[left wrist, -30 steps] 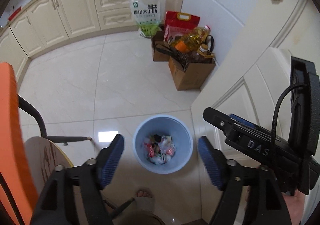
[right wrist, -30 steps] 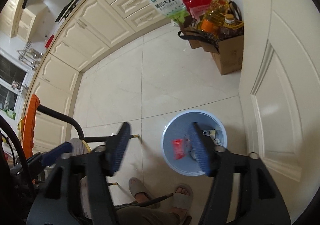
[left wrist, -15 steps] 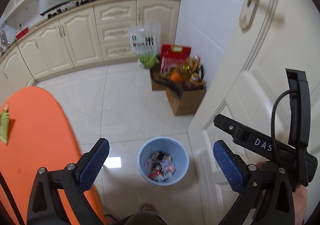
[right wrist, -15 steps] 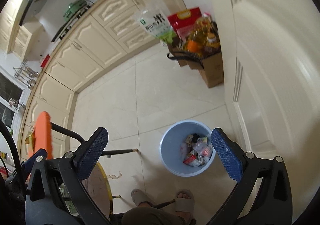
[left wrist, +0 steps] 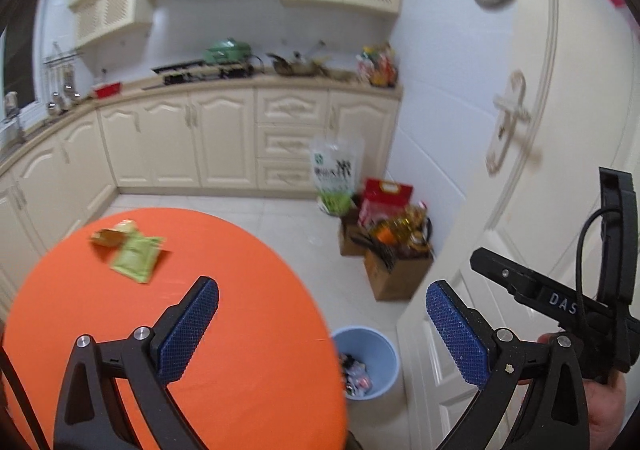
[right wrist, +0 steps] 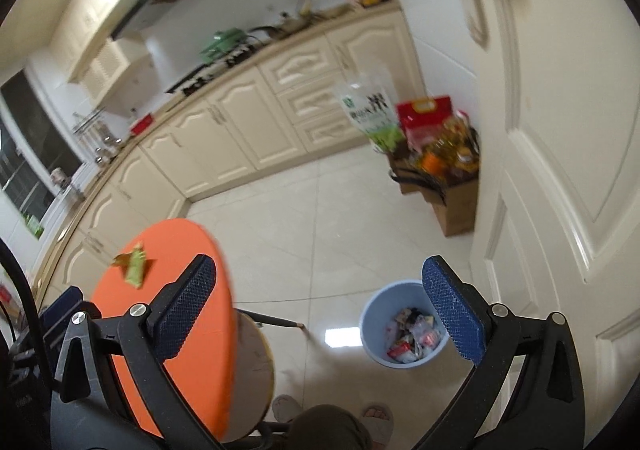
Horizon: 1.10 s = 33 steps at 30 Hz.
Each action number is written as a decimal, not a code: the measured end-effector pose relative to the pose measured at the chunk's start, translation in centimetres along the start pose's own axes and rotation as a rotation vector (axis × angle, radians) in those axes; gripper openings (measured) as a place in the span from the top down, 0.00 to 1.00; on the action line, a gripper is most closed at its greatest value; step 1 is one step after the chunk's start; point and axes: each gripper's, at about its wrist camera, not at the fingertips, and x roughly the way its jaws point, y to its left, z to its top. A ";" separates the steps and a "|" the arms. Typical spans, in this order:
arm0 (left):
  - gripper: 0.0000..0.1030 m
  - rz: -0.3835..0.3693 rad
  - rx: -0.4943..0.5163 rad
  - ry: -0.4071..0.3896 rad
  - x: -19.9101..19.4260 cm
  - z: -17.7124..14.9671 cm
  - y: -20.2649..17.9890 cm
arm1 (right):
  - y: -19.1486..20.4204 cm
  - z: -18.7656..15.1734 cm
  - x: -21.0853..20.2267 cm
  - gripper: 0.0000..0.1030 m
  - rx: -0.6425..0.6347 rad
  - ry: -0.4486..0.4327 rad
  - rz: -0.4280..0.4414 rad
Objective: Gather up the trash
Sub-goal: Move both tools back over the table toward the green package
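Wrappers (left wrist: 130,252) remain on the orange tabletop (left wrist: 248,330) — a flat green packet with a crumpled tan-and-yellow scrap touching its far corner — so the task looks partway done, in the gap between one drop and the next pick. The blue bin (right wrist: 402,324) on the floor already holds a heap of crinkled foil and plastic. It stands just beside the cream door and near the tabletop's edge.

Both claws are empty. The left claw (left wrist: 322,324) has its jaws spread wide after just opening, nothing between the blue pads; it hangs over the near part of the tabletop, well short of the wrappers. The right claw (right wrist: 318,310) has likewise just been opening and stands spread over bare tile, with the bin behind its right finger.

Next, I judge, one claw must reach across to the green packet. It lies flat and thin, so a pad likely has to slide under an edge or pinch a raised corner — the smooth cloth may let it skid. The crumpled scrap stands up more and should pinch easily. Both look light and limp.
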 end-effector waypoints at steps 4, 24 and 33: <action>0.01 0.043 -0.036 -0.069 -4.9 -2.1 2.5 | 6.0 -0.7 -2.2 0.00 -0.087 -0.034 0.046; 0.01 0.346 -0.215 -0.265 -24.0 -15.9 9.7 | 28.3 -8.9 -9.4 0.00 -0.435 -0.154 0.203; 0.01 0.402 -0.281 -0.244 -23.9 -17.4 8.4 | 31.2 -10.9 -8.2 0.00 -0.507 -0.129 0.230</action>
